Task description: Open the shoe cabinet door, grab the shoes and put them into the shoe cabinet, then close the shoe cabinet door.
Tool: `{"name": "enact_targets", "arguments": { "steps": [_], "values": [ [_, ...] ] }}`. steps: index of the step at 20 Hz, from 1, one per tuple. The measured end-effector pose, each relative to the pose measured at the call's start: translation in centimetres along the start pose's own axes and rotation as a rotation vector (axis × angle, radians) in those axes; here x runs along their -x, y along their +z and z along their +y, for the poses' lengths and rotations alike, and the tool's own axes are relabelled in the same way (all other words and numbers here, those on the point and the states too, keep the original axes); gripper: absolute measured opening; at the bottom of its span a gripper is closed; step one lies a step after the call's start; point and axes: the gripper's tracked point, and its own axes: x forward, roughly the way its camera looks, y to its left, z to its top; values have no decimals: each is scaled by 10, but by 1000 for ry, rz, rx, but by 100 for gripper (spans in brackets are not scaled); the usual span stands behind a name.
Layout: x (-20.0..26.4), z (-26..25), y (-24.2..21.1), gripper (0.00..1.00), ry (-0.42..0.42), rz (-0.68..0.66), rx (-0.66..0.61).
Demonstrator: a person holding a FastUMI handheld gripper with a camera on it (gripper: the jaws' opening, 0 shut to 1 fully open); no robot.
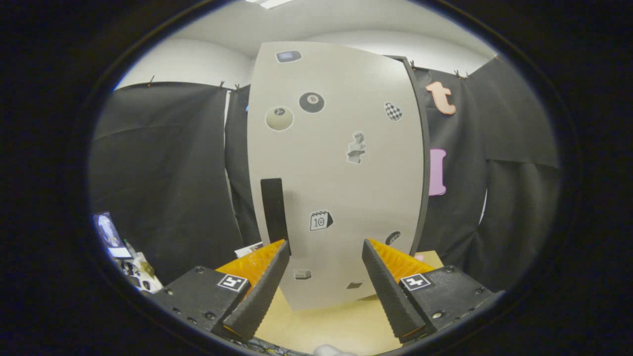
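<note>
Shoe cabinet door [341,168]: a tall, pale grey door, shut, standing right ahead of the fingers on the light wooden table [341,326].
Handle [274,212]: a long dark strip near the door's left edge, standing upright, its low end just above the left fingertip.
Stickers on the door: a black ball with an 8 [311,102], a pale ball [279,118], a checkered egg shape [393,111], a little grey statue [356,147], a small calendar page with a 10 [320,220], and a dark rectangle [289,56] near the top. More tiny ones sit low down, too small to make out.
Gripper [326,252]: its fingers are spread wide apart and hold nothing. The door shows in the gap between them.
Finger marks: each finger block has a small black-and-white square tag [232,283].
Side: small cluttered things [131,262] lie far off to the left, too small to tell.
</note>
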Motion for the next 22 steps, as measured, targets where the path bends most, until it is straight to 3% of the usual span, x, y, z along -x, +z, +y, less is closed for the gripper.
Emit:
{"name": "enact_targets", "arguments": {
  "steps": [15,22],
  "values": [
    [137,-45,9,98,-196,-75,-3],
    [163,-49,-11,98,-232,-47,-12]
  ]
}}
